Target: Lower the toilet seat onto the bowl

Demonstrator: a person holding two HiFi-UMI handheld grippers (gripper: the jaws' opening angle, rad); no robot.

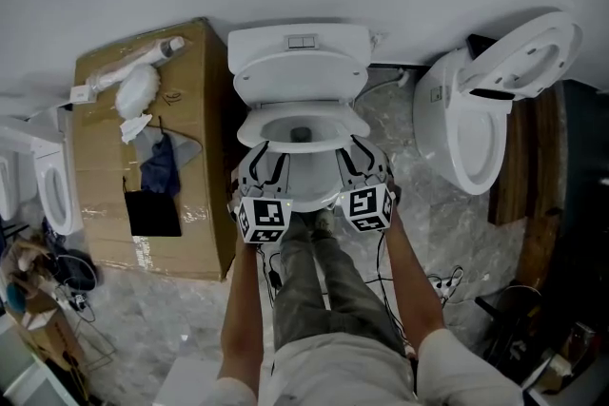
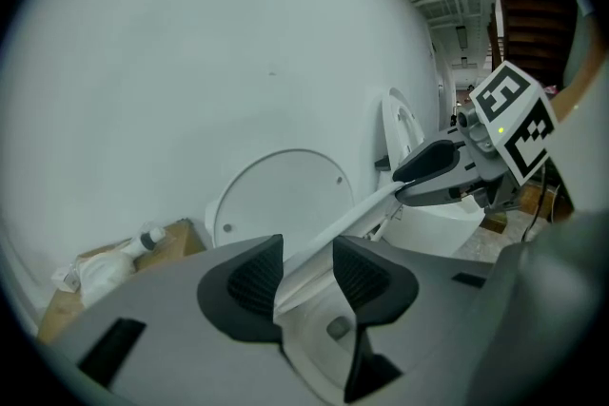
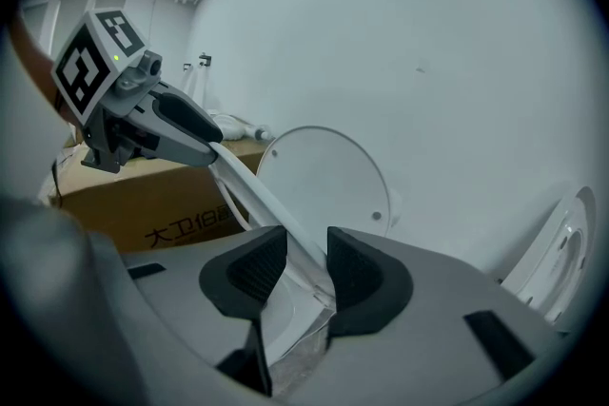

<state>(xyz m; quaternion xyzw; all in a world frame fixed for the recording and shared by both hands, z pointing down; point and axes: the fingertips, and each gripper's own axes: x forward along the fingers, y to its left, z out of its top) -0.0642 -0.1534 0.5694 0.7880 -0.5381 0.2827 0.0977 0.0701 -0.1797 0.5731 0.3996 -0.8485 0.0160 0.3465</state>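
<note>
Jaws of the left gripper (image 2: 306,269) parted a little, pads standing off the thin front edge of the toilet seat (image 1: 354,124) that runs between them; loose, not clamped. Jaws of the right gripper (image 3: 306,261) nearly together, pads close against the same white edge and grasping it. Both grippers side by side at the front of the bowl (image 1: 300,136), left one on the left corner of the seat's front, right one on the right corner, marker cubes toward the person. Seat lying low over the bowl in the head view; cannot tell whether fully down on the rim. Round lid (image 1: 300,76) upright behind it, leaning on the tank (image 1: 300,38) by the white wall. Cardboard box (image 1: 105,166) just left of the toilet, with cloths and a bottle on top. Second toilet (image 1: 457,128) well apart on the right, seat and lid raised. Person's legs on the grey stone floor (image 1: 419,214) before the bowl.
</note>
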